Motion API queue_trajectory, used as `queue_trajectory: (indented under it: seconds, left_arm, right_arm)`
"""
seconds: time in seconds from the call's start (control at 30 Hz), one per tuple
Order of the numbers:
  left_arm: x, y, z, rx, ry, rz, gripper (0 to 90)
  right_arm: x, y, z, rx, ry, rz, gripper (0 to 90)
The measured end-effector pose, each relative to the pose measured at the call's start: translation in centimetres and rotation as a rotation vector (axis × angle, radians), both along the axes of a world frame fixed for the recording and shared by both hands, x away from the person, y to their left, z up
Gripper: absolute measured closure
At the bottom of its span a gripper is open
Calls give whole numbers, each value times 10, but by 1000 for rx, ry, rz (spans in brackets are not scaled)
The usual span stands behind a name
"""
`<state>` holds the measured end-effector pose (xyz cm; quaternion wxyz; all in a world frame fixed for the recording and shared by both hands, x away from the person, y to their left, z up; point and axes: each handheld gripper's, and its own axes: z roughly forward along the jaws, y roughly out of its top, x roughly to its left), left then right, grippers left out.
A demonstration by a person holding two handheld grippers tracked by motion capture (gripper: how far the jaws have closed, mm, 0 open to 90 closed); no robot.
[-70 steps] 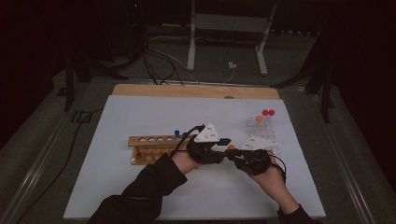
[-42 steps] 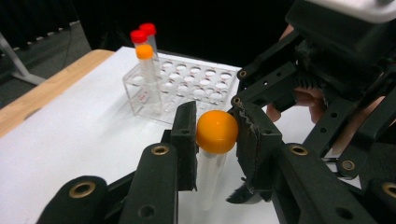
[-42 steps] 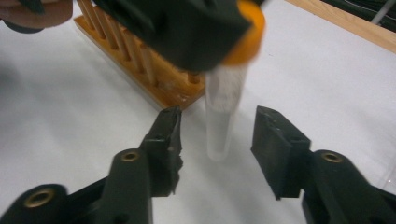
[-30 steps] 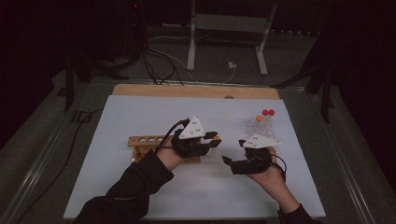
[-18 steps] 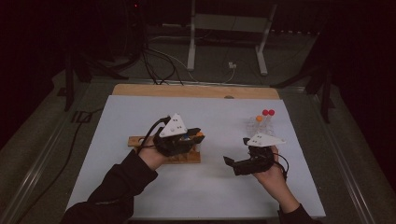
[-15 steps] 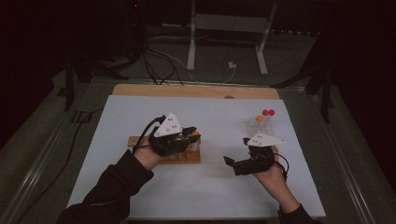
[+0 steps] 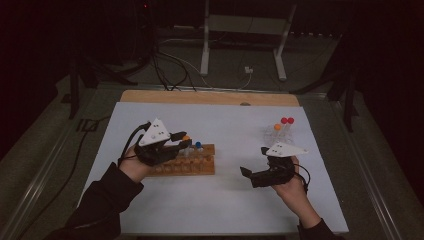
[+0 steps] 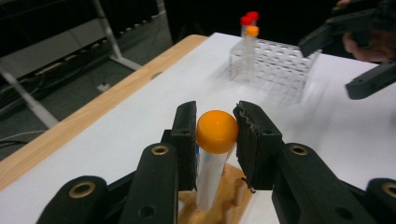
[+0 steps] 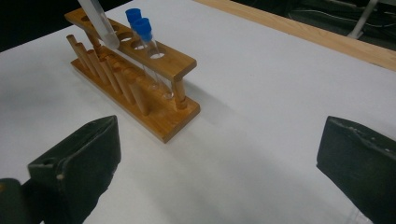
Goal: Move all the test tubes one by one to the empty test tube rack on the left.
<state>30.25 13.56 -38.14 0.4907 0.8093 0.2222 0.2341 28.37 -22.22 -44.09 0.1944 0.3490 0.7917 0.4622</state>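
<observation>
Above the wooden tube rack (image 7: 187, 161), the left gripper (image 8: 215, 140) is pinching an orange-capped test tube (image 8: 212, 161) just under its cap, one jaw pad pressing on each side. The tube is hanging over the rack's top board, its rounded lower end showing tilted near the rack's far holes in the right gripper view. Two blue-capped tubes (image 9: 140, 25) are standing upright in holes of that rack, toward the end nearer the right gripper (image 7: 254, 176). That gripper is being held low over the white surface (image 7: 225, 210), well apart from the wooden rack on its right side, with its jaws spread wide and nothing between them; they have just been opening. Beyond it, farther from the wooden rack, a clear plastic rack (image 7: 278, 135) is carrying two red-capped tubes (image 7: 287, 121) and another orange-capped one (image 7: 277, 127).
</observation>
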Motion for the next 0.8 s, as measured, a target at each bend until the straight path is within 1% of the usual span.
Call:
queue_trajectory:
  seconds: [0.1,0.2,0.27,0.4,0.63,0.8]
  left_arm:
    - [4,6,2,-13,-11,23,709]
    - [11,9,1,-23,-10,46,709]
    - [15,8,-1,-15,-12,55,709]
    - [19,5,-11,1,2,62,709]
    - [23,6,-31,-4,42,73,709]
    - [25,9,-43,-7,61,84,709]
  right_arm:
    - [0,0,0,0,-2,0,0]
    - [0,0,0,0,-3,-4,0]
    - [0,0,0,1,-1,-2,0]
    - [0,0,0,-4,0,-1,0]
    - [0,-1,0,-6,-4,-1,0]
    - [0,-1,0,-7,-4,-1,0]
